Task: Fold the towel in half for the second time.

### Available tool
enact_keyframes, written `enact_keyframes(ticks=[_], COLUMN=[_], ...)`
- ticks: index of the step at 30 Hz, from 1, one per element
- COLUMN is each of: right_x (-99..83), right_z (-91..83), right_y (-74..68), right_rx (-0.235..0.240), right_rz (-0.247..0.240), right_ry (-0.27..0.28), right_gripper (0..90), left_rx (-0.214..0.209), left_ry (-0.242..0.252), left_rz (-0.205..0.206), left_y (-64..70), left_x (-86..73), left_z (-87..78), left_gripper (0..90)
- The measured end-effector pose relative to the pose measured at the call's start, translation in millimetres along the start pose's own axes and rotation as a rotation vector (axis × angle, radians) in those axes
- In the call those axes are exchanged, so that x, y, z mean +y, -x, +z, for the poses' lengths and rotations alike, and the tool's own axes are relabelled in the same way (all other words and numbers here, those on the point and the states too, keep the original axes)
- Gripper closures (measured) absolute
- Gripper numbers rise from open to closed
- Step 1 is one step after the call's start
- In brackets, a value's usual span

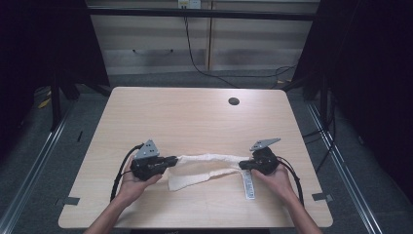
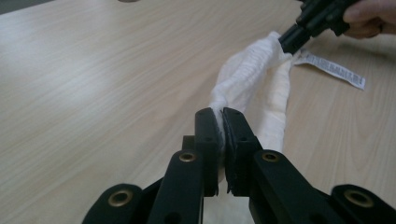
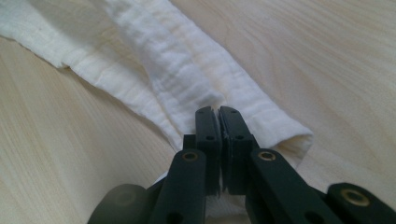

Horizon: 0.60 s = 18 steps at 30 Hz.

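Between grippers, cloth (image 1: 207,165) lengthwise left-right.

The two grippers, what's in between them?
A white cloth stretches between the left gripper and the right gripper, clearest in the high view.

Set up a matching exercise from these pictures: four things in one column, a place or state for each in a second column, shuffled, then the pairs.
Things:
1. white cloth
2. label
3. left gripper
4. round hole

Places or states:
A. in the table top, far right part
B. stretched between both grippers
C. flat on the wood near the right gripper
D. shut on one cloth end

Pairs: 1-B, 2-C, 3-D, 4-A
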State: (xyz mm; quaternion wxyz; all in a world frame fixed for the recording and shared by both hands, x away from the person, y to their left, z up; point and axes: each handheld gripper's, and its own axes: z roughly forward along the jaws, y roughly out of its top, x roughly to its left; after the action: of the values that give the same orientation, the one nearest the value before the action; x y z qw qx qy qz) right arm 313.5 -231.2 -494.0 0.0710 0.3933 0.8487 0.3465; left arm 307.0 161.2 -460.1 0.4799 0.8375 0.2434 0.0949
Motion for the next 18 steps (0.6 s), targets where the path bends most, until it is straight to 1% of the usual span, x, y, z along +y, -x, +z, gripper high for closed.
enact_keyframes(ticks=[4,7,8,11,12,13,15,16,17,18], right_x=[-0.3,-0.3,-0.2,-0.3,-0.3,-0.3,-0.5,-0.5,-0.5,-0.5], right_z=[0.0,-0.3,0.0,-0.1,-0.1,-0.1,-0.4,-0.2,0.0,0.0], right_y=[-0.8,-0.3,0.1,-0.2,-0.4,-0.5,-0.4,0.0,0.3,0.4], right_rx=[0.0,-0.002,-0.001,-0.001,-0.003,-0.003,-0.005,0.001,0.002,0.002], right_rz=[0.003,0.008,0.003,0.007,0.004,0.005,0.007,0.008,0.006,0.003], right_ry=[0.002,-0.001,0.002,0.001,0.001,0.001,-0.001,0.002,0.004,0.004], right_gripper=[87.6,87.6,87.6,87.6,87.6,87.6,87.6,87.6,87.6,87.6], left_rx=[-0.013,-0.021,-0.015,-0.021,-0.034,-0.045,-0.064,-0.064,-0.061,-0.063], left_ry=[-0.043,-0.067,-0.071,-0.096,-0.102,-0.12,-0.142,-0.15,-0.165,-0.169], left_rz=[0.044,0.063,0.061,0.064,0.065,0.066,0.06,0.058,0.07,0.061], left_y=[8.7,12.2,13.6,14.2,14.4,14.6,15.2,16.1,16.2,16.1], left_x=[-5.5,-8.7,-10.6,-15.4,-16.9,-18.7,-24.4,-26.6,-29.7,-32.5], left_z=[1.8,0.3,0.4,3.4,4.9,6.1,7.8,8.4,8.8,9.1], left_gripper=[85.4,85.3,85.3,85.3,85.3,85.3,85.3,85.3,85.3,85.3])
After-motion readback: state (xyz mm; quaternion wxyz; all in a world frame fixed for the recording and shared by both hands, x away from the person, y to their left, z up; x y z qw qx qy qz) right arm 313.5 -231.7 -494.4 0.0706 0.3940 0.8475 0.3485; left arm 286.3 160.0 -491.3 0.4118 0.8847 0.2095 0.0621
